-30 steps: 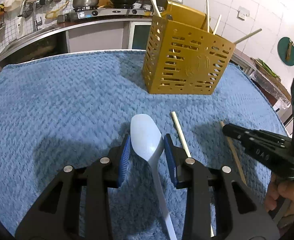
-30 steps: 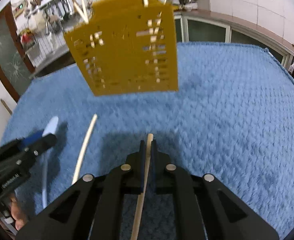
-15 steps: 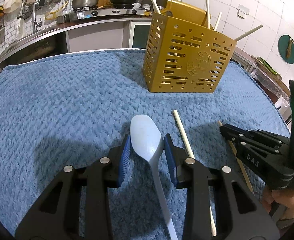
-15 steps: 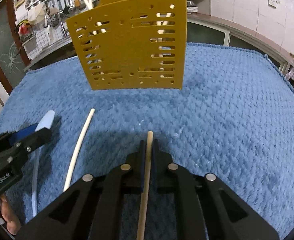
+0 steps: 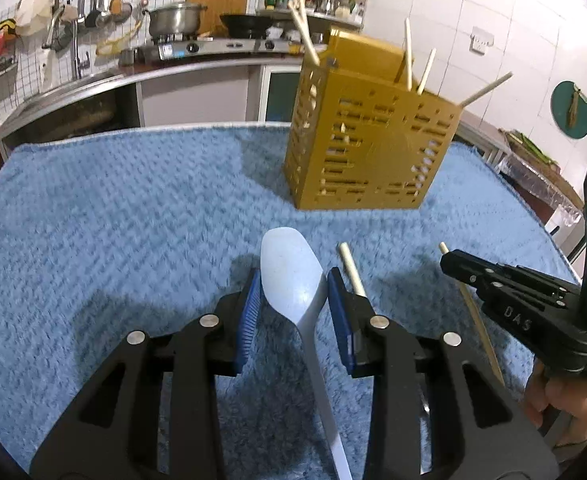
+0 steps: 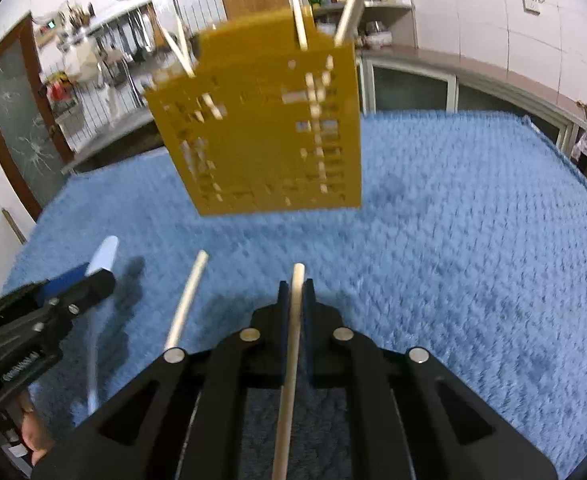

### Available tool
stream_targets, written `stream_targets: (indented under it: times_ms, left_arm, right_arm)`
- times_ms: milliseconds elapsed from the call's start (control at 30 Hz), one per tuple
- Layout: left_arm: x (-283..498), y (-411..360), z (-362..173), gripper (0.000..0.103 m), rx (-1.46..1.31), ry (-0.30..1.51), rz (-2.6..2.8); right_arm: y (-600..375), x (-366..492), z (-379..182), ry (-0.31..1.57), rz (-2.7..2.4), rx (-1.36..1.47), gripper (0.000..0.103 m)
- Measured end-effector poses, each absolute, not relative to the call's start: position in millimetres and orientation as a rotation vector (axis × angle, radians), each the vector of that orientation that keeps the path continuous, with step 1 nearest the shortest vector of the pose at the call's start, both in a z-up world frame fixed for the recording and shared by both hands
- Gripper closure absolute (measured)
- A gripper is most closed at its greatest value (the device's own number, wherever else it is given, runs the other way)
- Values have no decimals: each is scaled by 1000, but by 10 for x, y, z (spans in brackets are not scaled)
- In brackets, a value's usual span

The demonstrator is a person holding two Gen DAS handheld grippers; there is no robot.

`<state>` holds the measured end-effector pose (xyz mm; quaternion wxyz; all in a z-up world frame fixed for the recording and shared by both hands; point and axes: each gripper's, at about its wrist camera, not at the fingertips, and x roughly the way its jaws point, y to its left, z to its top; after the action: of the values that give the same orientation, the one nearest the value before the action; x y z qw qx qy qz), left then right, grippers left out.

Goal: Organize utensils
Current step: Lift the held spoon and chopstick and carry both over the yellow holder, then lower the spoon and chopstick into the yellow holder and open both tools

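left claw (image 5: 293, 292) grips the pale blue spoon (image 5: 291, 276) by the bowl's sides, handle trailing back under it, over the blue fleece-covered counter (image 5: 113, 220). right claw (image 6: 296, 292) is clamped tight on a wooden chopstick (image 6: 293, 320). a white chopstick (image 6: 185, 300) lies btwn them. gold slotted holder (image 5: 365, 148) w/ chopsticks stands farther back.

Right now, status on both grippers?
Left hand-held gripper clamps pale blue plastic spoon. Right hand-held gripper shut on wooden chopstick. Path to yellow slotted holder open.
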<state>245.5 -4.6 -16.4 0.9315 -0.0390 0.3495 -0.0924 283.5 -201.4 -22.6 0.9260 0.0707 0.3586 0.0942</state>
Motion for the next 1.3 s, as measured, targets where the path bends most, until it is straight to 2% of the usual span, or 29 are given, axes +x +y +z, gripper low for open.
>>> stream_targets:
  times_ms: [367, 1067, 1300]
  left_arm:
    - [2270, -107, 254, 70, -47, 601, -207]
    - [2390, -307, 748, 70, -29, 510, -259]
    - [2494, -341, 928, 70, -13, 484, -272]
  right_arm:
    - [-2252, 2502, 290, 492, 239, 218, 96]
    - [-2536, 2502, 607, 376, 238, 244, 97]
    - [-2505, 2605, 891, 307, 232, 210, 97]
